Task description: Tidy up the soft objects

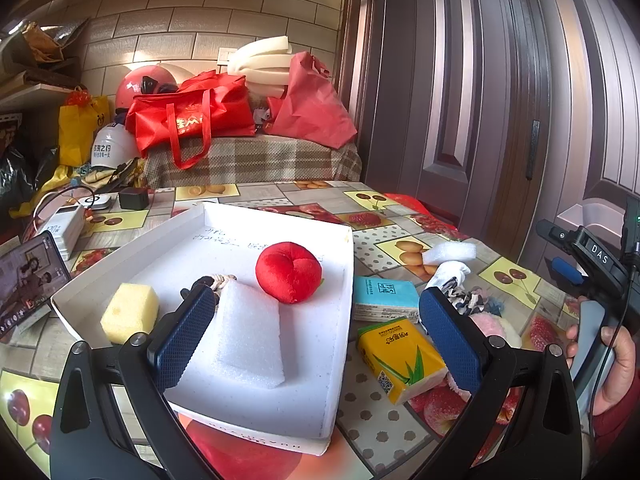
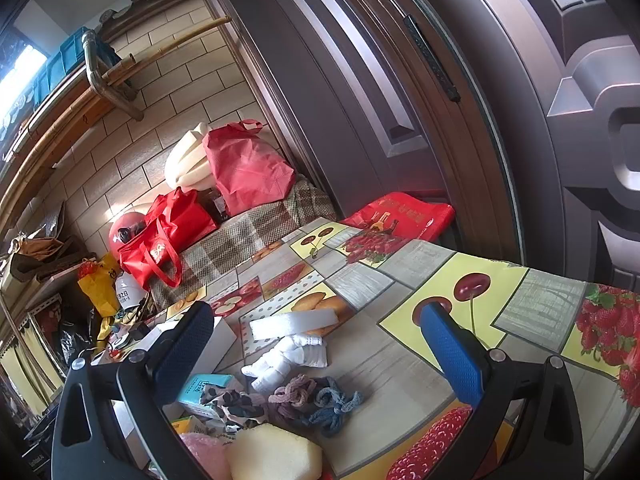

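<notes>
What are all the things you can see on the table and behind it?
box: 1, white, on the table
plush ball: 1, red, inside the box
foam block: 1, white, inside the box
sponge: 1, yellow, box's left corner
tissue pack: 1, yellow, right of the box
tissue pack: 1, teal, right of the box
foam strip: 1, white, on the table
sock: 1, white, by the strip
hair ties: several, mauve and blue, by the sock
tote bag: 1, red, behind the table
helmet: 1, red, behind the bag
phone: 1, lit, left of the box
left tongs: open, over the box
right tongs: open, over the clutter
</notes>
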`<state>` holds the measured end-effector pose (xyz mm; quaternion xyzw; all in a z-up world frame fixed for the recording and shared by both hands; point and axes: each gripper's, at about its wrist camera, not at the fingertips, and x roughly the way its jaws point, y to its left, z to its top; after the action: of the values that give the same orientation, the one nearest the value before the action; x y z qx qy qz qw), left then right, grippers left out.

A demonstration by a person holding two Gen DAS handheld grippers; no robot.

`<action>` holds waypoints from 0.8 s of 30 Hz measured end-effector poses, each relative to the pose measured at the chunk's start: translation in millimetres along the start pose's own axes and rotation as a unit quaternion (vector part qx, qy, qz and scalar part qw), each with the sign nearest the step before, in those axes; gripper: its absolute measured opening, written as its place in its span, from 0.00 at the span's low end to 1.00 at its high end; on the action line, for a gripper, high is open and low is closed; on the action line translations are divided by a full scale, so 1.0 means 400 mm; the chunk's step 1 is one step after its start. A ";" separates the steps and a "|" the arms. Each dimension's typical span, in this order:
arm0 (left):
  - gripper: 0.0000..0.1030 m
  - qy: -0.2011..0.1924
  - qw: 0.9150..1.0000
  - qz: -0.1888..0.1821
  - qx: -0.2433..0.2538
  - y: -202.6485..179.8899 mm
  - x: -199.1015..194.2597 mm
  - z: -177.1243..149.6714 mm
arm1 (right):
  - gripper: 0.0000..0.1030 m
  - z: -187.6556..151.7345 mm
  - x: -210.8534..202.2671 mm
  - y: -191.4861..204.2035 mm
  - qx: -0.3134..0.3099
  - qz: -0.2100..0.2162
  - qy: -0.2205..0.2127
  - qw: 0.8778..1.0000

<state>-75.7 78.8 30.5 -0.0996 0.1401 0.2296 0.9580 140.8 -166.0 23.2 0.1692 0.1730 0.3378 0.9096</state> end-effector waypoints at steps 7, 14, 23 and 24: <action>1.00 0.002 1.000 -0.001 -0.001 -0.002 0.000 -0.006 | 1.00 -0.006 0.005 0.002 0.000 0.002 0.006 1.000; 1.00 0.003 1.000 0.000 0.000 -0.005 0.002 -0.007 | 1.00 -0.007 0.006 0.002 0.002 0.003 0.008 1.000; 1.00 0.002 1.000 0.001 0.006 -0.007 -0.004 -0.014 | 1.00 -0.013 0.004 -0.002 0.007 0.007 0.008 1.000; 1.00 0.003 1.000 0.001 0.006 -0.007 -0.005 -0.014 | 1.00 -0.012 0.003 -0.002 0.008 0.008 0.008 1.000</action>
<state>-77.2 74.3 26.1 -0.0947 0.1439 0.2293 0.9580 139.9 -164.8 18.4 0.1748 0.1818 0.3454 0.9040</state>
